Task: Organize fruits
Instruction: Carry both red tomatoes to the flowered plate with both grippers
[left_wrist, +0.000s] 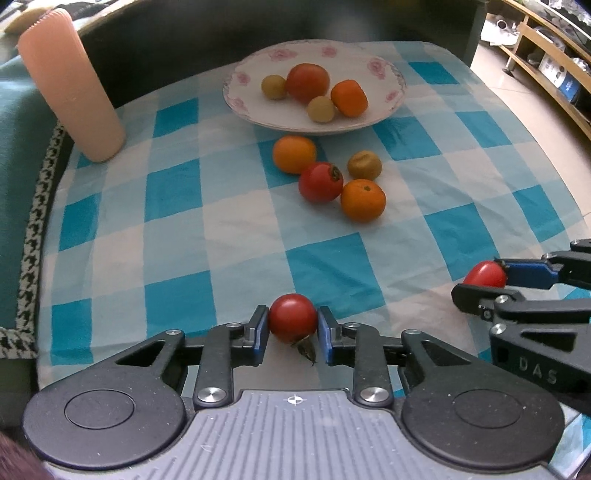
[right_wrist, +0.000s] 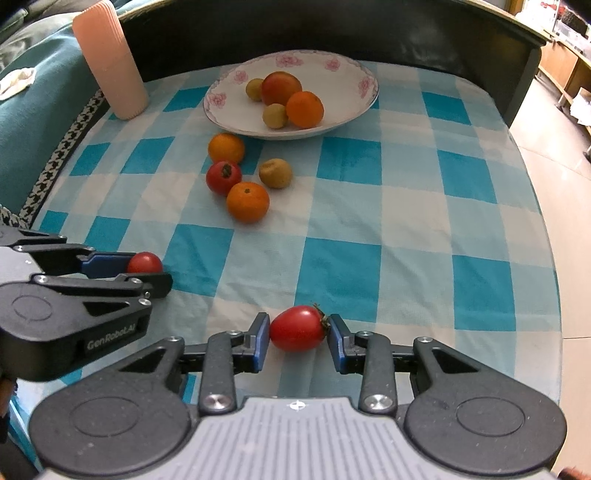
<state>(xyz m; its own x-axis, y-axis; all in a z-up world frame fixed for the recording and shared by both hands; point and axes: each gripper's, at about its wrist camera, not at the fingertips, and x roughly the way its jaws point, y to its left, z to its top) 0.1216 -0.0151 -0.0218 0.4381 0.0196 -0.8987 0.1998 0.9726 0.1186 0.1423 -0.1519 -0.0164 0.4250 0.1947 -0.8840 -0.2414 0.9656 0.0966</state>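
Nearest, the left gripper (left_wrist: 292, 334) is clamping a round red tomato (left_wrist: 292, 316) and the right gripper (right_wrist: 298, 338) is clamping an oval red tomato (right_wrist: 297, 328), both low over the bench's blue-and-white checked cloth (right_wrist: 369, 229). Farther on, four loose fruits (right_wrist: 246, 201) are lying together before a flowered plate (right_wrist: 236, 122) holding four more. A ribbed pink cup (right_wrist: 110, 62) is standing at the far left, a dark board (right_wrist: 332, 33) is backing the bench, and wooden shelves (left_wrist: 546, 62) are lining the tiled floor beyond.

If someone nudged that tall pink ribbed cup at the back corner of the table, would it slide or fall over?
The pink cup would probably tip rather than slide: it stands tall and narrow on soft checked cloth, which likely drags at its base. It looks like light plastic, so a small push might do it. Once down, its round body would likely roll.
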